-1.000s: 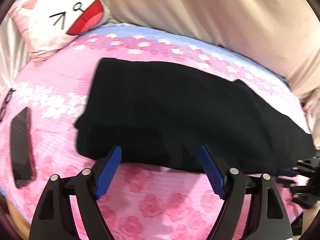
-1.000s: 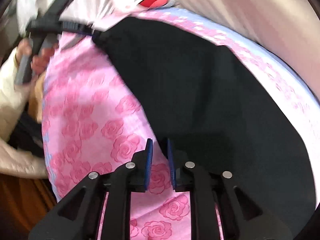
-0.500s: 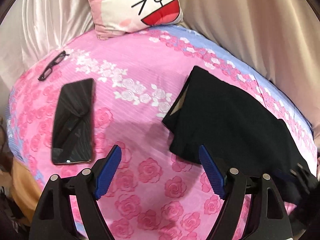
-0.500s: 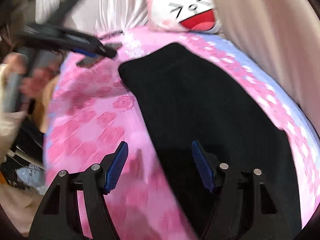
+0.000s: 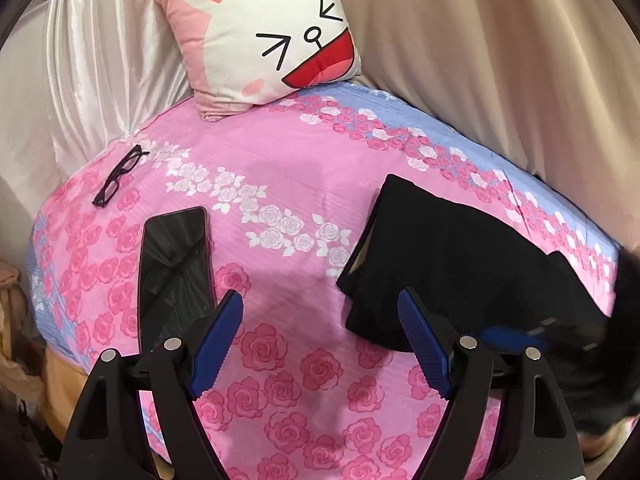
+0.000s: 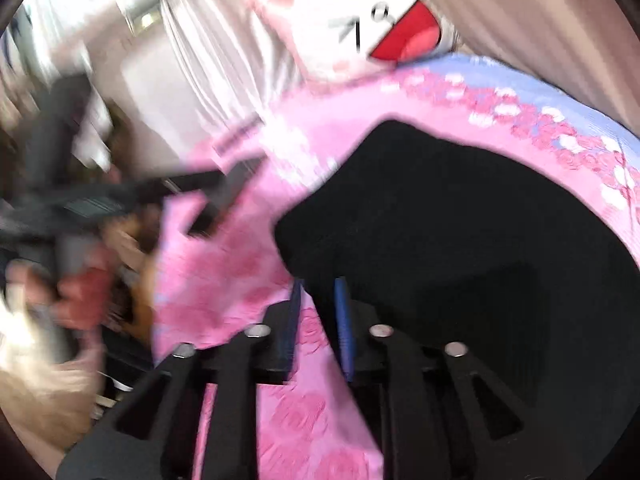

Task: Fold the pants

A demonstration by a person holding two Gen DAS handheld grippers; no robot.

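Note:
The black pants [image 5: 452,256] lie folded on the pink rose bedspread [image 5: 280,184], at the right of the left wrist view. My left gripper [image 5: 320,320] is open and empty, hovering over bare bedspread just left of the pants' near corner. In the blurred right wrist view the pants [image 6: 460,220] fill the right side. My right gripper [image 6: 318,304] has its jaws nearly together at the pants' near edge; I cannot tell whether cloth is between them. The right gripper also shows blurred in the left wrist view [image 5: 516,336].
A black phone [image 5: 174,264] and black glasses [image 5: 118,174] lie on the bed's left side. A cat-face pillow [image 5: 264,32] leans on the curtains at the back. The bed's edge falls away at the left and front.
My right gripper's jaws have closed from wide open to nearly together, and it moved to the pants' near edge. My left gripper's view has shifted slightly; it stays open.

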